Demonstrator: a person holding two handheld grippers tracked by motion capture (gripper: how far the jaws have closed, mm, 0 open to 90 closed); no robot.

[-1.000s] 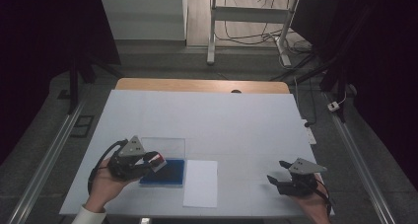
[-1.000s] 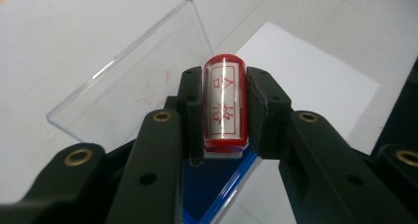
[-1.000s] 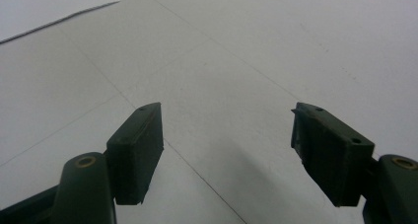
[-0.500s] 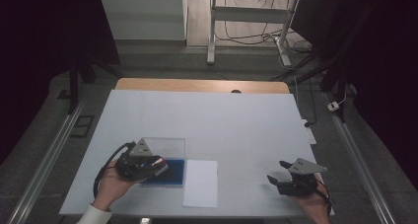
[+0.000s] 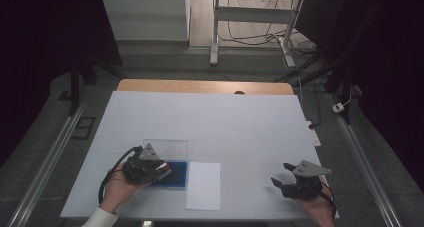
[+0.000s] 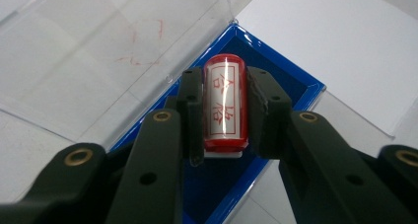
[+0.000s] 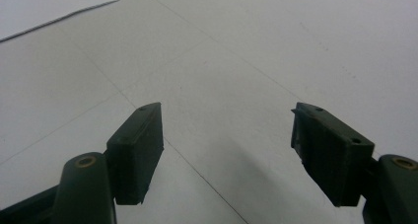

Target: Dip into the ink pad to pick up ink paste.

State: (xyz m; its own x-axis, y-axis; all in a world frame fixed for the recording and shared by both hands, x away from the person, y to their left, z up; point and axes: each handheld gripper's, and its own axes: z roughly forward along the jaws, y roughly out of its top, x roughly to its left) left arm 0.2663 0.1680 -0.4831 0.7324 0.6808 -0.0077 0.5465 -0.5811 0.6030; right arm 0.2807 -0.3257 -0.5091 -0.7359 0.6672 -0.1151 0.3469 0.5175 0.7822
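Lowered since the earlier high view: the left gripper (image 5: 165, 171), now sunk closer over the shallow blue-rimmed ink-pad tray (image 5: 176, 176) and slightly nearer the person. Unmoved meanwhile: the right gripper (image 5: 280, 179), hovering over bare white tabletop (image 5: 240, 122) with jaws standing wide apart and nothing between them, as seen in the right gripper view (image 7: 226, 150).

Clamped in the left gripper (image 6: 224, 110): a small red cylindrical stamp with red characters on a white label (image 6: 225, 103), pinched across its barrel by both pads, lying along the jaws just above the dark blue pad of the tray (image 6: 276, 86). Hinged open behind the tray: a clear plastic lid (image 6: 98, 46), smudged with red ink. Just beside the tray, toward the right: a plain white sheet of paper (image 5: 204, 184).

Likely light, rigid and hard-shelled, so no crushing risk under a firm squeeze. Probably slick, though, with a glossy rounded barrel apt to roll or twist between flat pads. Best held mid-barrel as now, square across the widest part, leaving the inked face free. Worth keeping that face off the table, given the smears already on the lid.
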